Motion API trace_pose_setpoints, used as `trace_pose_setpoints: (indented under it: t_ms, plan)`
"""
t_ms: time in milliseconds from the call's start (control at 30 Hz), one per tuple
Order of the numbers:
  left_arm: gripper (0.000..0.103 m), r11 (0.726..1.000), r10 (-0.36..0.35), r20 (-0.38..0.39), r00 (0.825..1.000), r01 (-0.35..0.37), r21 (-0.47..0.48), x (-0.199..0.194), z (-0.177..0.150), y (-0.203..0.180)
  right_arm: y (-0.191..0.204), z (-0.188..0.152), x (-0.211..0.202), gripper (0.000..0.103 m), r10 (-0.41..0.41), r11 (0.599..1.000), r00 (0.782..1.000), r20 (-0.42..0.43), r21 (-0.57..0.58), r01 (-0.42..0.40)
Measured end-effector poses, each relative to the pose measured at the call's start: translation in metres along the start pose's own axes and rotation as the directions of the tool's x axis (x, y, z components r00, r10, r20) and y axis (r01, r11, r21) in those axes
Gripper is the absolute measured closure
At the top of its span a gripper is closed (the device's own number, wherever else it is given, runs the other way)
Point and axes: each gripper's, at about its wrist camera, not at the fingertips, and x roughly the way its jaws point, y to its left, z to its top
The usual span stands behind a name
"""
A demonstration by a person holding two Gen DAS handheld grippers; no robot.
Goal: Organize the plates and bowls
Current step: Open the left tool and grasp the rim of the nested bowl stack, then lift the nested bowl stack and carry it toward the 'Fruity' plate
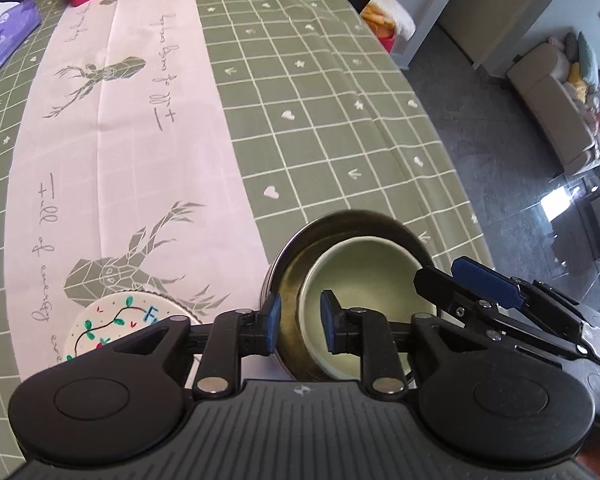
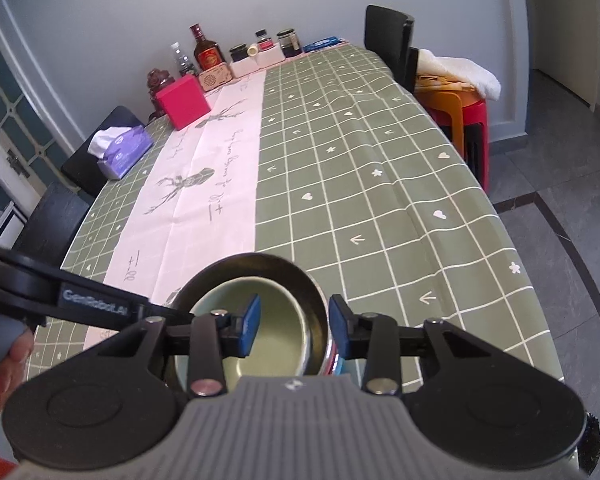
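Observation:
A pale green bowl [image 1: 374,280] sits nested inside a dark metal bowl [image 1: 300,256] on the green checked tablecloth [image 1: 320,120], near the table's right edge. My left gripper [image 1: 302,322] is open and straddles the left rims of both bowls, its pads not pressing on them. In the right wrist view my right gripper [image 2: 294,324] is open too. It straddles the right rims of the green bowl [image 2: 268,320] and the metal bowl [image 2: 260,266]. A white plate [image 1: 116,320] with drawn garlands lies to the left, partly hidden by my left gripper.
The table's right edge [image 2: 532,280] drops off close to the bowls. A red box [image 2: 182,102], a tissue pack [image 2: 122,152] and bottles and jars [image 2: 208,52] stand far off. Dark chairs [image 2: 388,40] and stacked stools [image 2: 456,108] flank the table. A hand [image 2: 4,360] shows at left.

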Motion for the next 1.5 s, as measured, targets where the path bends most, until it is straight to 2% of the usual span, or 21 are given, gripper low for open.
trace_pose_setpoints:
  t_ms: [33, 167, 200, 233, 367, 433, 467, 633, 800, 933, 1000, 1167, 1300, 1500]
  plan:
    - [0.066, 1.0, -0.016, 0.009, 1.0, 0.016, -0.002, -0.001, 0.0, 0.001, -0.001, 0.0, 0.0, 0.052, -0.003, 1.0, 1.0, 0.006, 0.009, 0.003]
    - [0.057, 0.998, -0.037, 0.048, 0.998, 0.034, 0.043, -0.005, -0.005, 0.0, -0.002, 0.001, 0.0, 0.04, -0.013, 1.0, 1.0, 0.012, 0.013, 0.013]
    - [0.046, 0.998, -0.021, 0.067, 0.998, 0.018, 0.055, -0.007, -0.006, -0.001, -0.002, 0.001, 0.001, 0.04, -0.014, 1.0, 1.0, 0.01, 0.011, 0.013]
    - [0.036, 0.998, -0.003, 0.097, 0.995, -0.003, 0.067, -0.01, -0.009, -0.002, -0.002, 0.001, 0.002, 0.038, -0.014, 1.0, 1.0, 0.008, 0.011, 0.014]
    - [0.03, 0.991, 0.003, 0.211, 0.977, -0.03, 0.127, -0.022, -0.019, -0.003, -0.003, 0.0, 0.004, 0.032, -0.01, 1.0, 1.0, -0.006, 0.02, 0.011]
    - [0.018, 0.993, -0.002, 0.24, 0.971, -0.026, 0.116, -0.025, -0.024, 0.001, -0.005, 0.0, 0.007, 0.026, -0.009, 0.999, 1.0, -0.017, 0.036, 0.01]
    - [0.017, 0.994, -0.004, 0.247, 0.969, -0.023, 0.106, -0.025, -0.026, 0.003, -0.007, 0.0, 0.008, 0.022, -0.006, 0.999, 1.0, -0.02, 0.045, 0.007]
    - [0.017, 0.996, -0.023, 0.252, 0.967, 0.001, 0.088, -0.016, -0.039, 0.013, -0.013, -0.001, 0.016, 0.02, 0.003, 0.996, 0.999, -0.054, 0.093, 0.002]
    - [0.018, 0.997, -0.047, 0.228, 0.973, 0.061, -0.055, -0.002, -0.049, 0.031, -0.025, -0.006, 0.027, 0.02, 0.034, 0.98, 0.993, -0.11, 0.2, -0.012]
    - [0.021, 0.97, -0.098, 0.25, 0.963, 0.148, -0.19, 0.008, -0.056, 0.047, -0.025, -0.008, 0.03, 0.02, 0.043, 0.979, 0.991, -0.125, 0.202, -0.017]
    - [0.025, 0.957, -0.134, 0.236, 0.963, 0.188, -0.223, 0.015, -0.057, 0.052, -0.025, -0.009, 0.033, 0.02, 0.052, 0.978, 0.988, -0.145, 0.209, -0.021]
    - [0.028, 0.946, -0.155, 0.246, 0.957, 0.216, -0.243, 0.025, -0.064, 0.05, -0.027, -0.013, 0.044, 0.021, 0.072, 0.97, 0.973, -0.221, 0.242, -0.017]
    - [0.028, 0.938, -0.17, 0.26, 0.951, 0.236, -0.253, 0.03, -0.067, 0.048, -0.028, -0.014, 0.047, 0.022, 0.066, 0.968, 0.97, -0.233, 0.25, -0.005]
    - [0.028, 0.943, -0.128, 0.293, 0.948, 0.207, -0.259, 0.029, -0.074, 0.042, -0.036, -0.015, 0.05, 0.024, 0.09, 0.955, 0.963, -0.253, 0.298, -0.011]
